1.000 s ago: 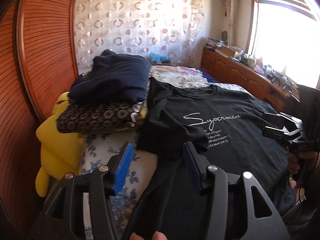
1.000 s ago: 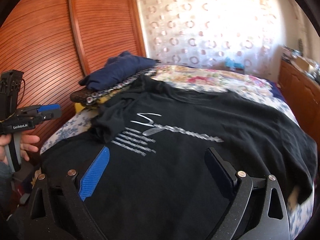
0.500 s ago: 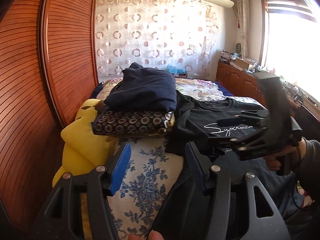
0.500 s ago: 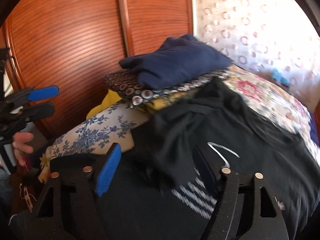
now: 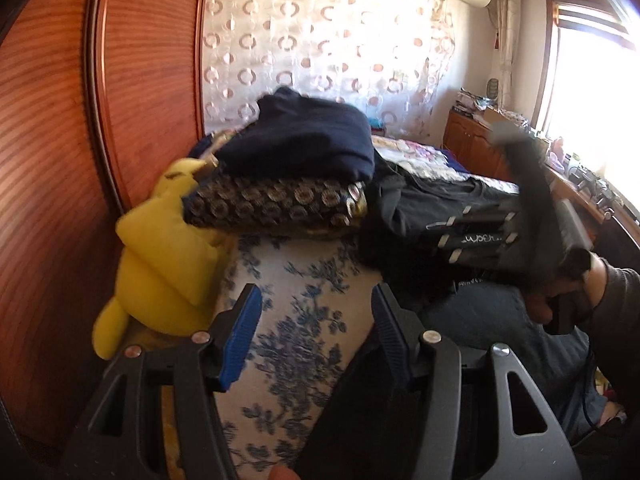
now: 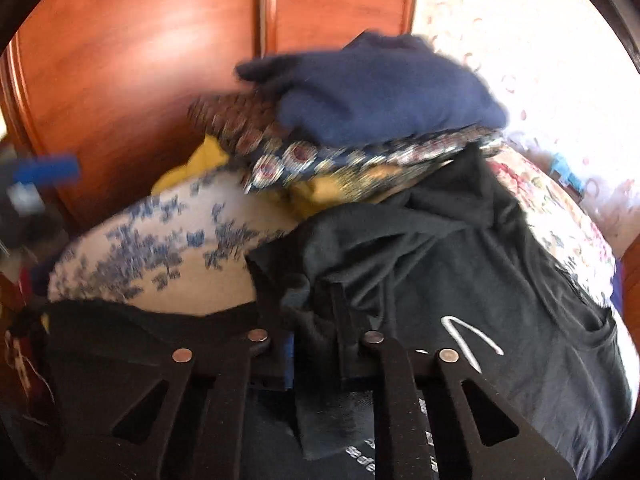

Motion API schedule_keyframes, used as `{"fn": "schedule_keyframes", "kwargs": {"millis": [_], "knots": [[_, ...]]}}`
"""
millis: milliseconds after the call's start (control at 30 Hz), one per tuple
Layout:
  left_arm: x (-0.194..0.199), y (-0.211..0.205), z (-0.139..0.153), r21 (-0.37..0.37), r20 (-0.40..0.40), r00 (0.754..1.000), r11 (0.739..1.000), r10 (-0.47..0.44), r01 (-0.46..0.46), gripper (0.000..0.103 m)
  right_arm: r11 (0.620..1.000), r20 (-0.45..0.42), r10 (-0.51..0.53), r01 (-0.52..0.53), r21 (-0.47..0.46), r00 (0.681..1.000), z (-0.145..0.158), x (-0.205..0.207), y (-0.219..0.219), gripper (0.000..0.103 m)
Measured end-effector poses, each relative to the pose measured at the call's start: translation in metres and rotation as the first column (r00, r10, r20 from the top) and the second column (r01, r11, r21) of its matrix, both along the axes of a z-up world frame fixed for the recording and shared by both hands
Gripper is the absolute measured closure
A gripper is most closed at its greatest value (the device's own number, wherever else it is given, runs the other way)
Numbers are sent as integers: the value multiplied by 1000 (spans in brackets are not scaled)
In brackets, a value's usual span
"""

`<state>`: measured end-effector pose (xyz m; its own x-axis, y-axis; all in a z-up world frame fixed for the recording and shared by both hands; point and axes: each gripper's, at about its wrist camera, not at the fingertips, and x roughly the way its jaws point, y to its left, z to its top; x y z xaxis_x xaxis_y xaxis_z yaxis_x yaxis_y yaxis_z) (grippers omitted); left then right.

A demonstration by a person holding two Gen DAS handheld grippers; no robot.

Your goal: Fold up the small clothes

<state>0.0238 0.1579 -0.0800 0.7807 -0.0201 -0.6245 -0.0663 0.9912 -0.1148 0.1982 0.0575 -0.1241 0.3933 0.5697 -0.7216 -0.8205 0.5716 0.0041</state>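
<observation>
A black T-shirt [image 6: 440, 280] with white print lies spread on the bed, its left sleeve crumpled toward the pile of folded clothes. My right gripper [image 6: 306, 300] sits at that sleeve; its jaws are closing, with a bunch of the black fabric pinched between them. From the left wrist view the right gripper [image 5: 444, 236] shows blurred over the T-shirt [image 5: 412, 208], held by a hand in a dark sleeve. My left gripper [image 5: 316, 336] stands open over the blue-flowered sheet [image 5: 296, 320], and its right finger lies above the shirt's dark lower edge. In the right wrist view the left gripper [image 6: 44, 170] is only a blue blur at far left.
A folded navy garment [image 5: 304, 140] rests on a circle-patterned one [image 5: 276, 204] at the bed's left side, beside a yellow plush toy [image 5: 160, 256]. Wooden wardrobe doors [image 5: 140, 80] stand close on the left. A cluttered wooden sideboard [image 5: 472, 148] runs under the window on the right.
My right gripper swung left from the shirt's middle to its left sleeve and closed on the fabric. The left gripper drifted left and a little lower over the flowered sheet.
</observation>
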Motion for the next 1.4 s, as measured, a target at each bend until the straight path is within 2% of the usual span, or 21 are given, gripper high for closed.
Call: {"fn": "schedule_keyframes", "kwargs": {"millis": [133,200,300,333,400,500,600,733,1000,1067,1100,1133,1167,1233,1300,1333,1400], "knots": [[4,-9,-7,-15,-12,1000,1000,-16,16,46,987,-15,-118,119,109,993,16,9,-39,93],[6,-14,-8,-22,-11,1000,999,-28,28,46,969,-29,-205,207,131,978,20,17,-63,93],[8,-23,-9,-23,-11,999,999,-43,43,46,933,-51,-339,343,111,939,15,28,-97,91],[8,-24,-8,-25,-9,999,999,-48,47,46,922,-48,-373,376,94,927,12,30,-107,81],[10,-29,-8,-30,-5,998,998,-60,60,46,911,-33,-402,403,88,915,10,32,-121,68],[13,-35,-8,-29,-4,997,997,-71,71,46,904,-62,-411,415,100,910,14,40,-136,61],[19,-40,-10,-28,-13,996,996,-83,82,46,908,-77,-400,407,101,913,16,42,-141,60],[33,-48,-15,1,-43,995,996,-86,86,46,921,-126,-371,381,78,920,3,61,-128,60],[76,-64,-27,50,-105,988,991,-116,122,46,934,-104,-357,354,-45,928,-22,93,-95,60],[84,-67,-31,56,-119,985,990,-122,129,46,940,-89,-341,338,-52,936,-24,92,-94,60],[87,-67,-33,60,-127,984,990,-123,132,46,944,-92,-329,326,-50,940,-24,92,-94,65],[89,-69,-35,65,-134,983,989,-124,134,46,950,-105,-312,310,-34,944,-22,91,-97,87],[90,-69,-37,70,-140,982,988,-127,138,46,949,-94,-315,314,-25,944,-19,89,-101,97],[92,-70,-40,81,-150,981,987,-126,139,46,925,-41,-380,380,-11,924,-10,86,-115,99],[92,-69,-40,79,-151,980,987,-128,141,46,889,-46,-457,457,-5,888,-7,86,-134,99],[92,-69,-41,77,-149,981,987,-127,139,46,860,-37,-510,510,-8,859,-6,86,-146,99],[94,-70,-43,75,-156,980,988,-123,136,46,840,-20,-543,543,-4,840,-3,84,-156,99]]}}
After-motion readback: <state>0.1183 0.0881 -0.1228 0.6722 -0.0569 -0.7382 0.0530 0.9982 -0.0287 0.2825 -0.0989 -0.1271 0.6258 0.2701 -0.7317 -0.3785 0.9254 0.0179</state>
